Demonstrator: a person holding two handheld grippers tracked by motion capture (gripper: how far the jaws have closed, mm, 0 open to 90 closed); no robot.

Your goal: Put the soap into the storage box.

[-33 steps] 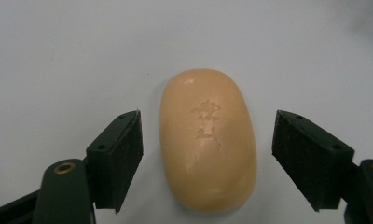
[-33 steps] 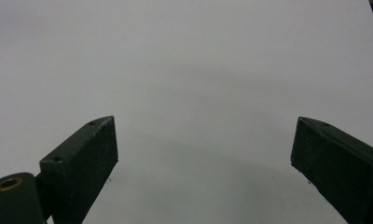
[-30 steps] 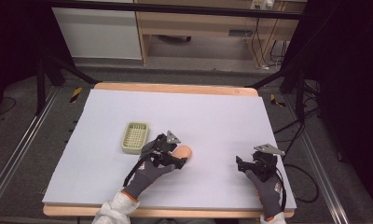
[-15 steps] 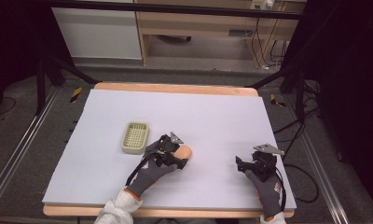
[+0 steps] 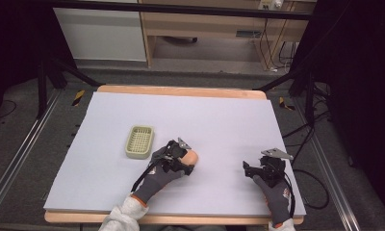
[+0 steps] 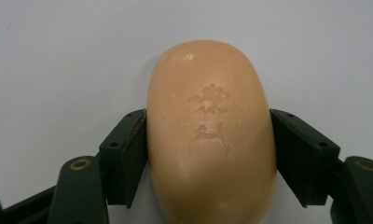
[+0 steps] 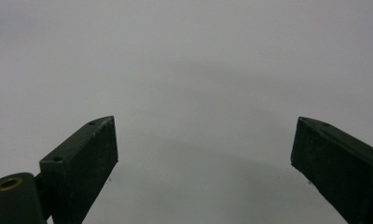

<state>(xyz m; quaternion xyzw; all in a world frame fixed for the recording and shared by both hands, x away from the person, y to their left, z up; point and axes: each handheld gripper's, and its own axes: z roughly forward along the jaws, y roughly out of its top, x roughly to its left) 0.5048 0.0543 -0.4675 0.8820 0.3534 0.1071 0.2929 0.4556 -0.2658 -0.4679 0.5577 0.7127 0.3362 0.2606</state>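
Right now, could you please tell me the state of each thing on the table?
Soap bar: lying flat, clamped between the jaws.
Left hand-held gripper: shut on the soap bar.
Right hand-held gripper: open, holding nothing.
Soap dish: empty, left of the soap bar.

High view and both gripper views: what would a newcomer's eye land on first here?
The peach-coloured oval soap bar with stamped characters, clamped between the left gripper jaws near the middle front of the pale grey table mat. Next, the pale green slotted plastic soap tray just left of it, and the right gripper, jaws wide apart over bare mat.
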